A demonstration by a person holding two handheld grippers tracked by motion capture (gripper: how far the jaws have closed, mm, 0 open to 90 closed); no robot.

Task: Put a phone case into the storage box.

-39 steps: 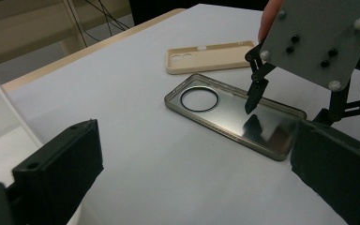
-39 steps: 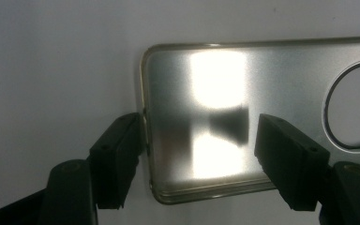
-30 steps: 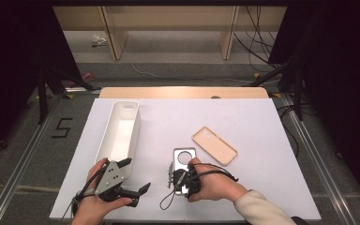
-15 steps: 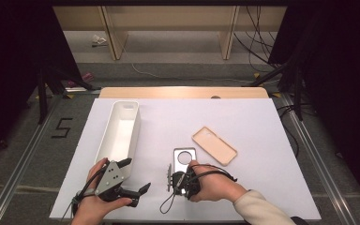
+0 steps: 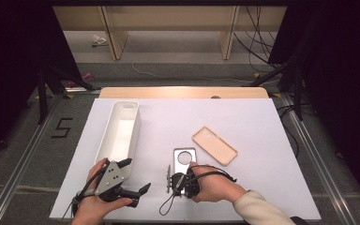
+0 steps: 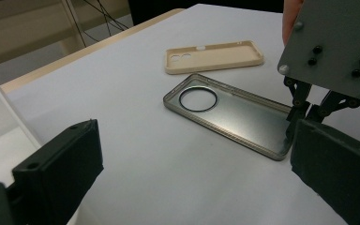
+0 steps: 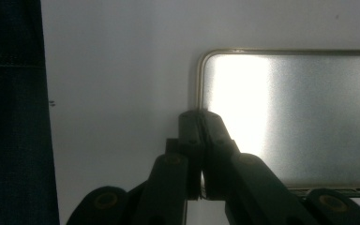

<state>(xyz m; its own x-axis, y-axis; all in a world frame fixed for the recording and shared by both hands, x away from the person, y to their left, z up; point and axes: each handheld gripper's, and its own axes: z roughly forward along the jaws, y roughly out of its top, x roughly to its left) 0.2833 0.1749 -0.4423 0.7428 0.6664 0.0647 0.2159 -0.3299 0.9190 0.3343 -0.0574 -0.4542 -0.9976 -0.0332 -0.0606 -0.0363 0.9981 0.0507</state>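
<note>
The clear phone case [image 5: 184,158] lies flat on the white worktop [image 5: 243,117], its long axis running away from the person, camera ring at the far end. The right claw [image 5: 171,179] is pinched shut on the rim of its near short edge (jaws pressed together there). The left claw [image 5: 133,176] stands open to its left, holding nothing. Counted: two phone cases, this one and a beige phone case [image 5: 214,146] just beyond, one white bin [image 5: 120,133].

A single digit "5" [image 5: 63,127] is marked in black on the grey floor [image 5: 23,154], left of the table [image 5: 243,117].
</note>
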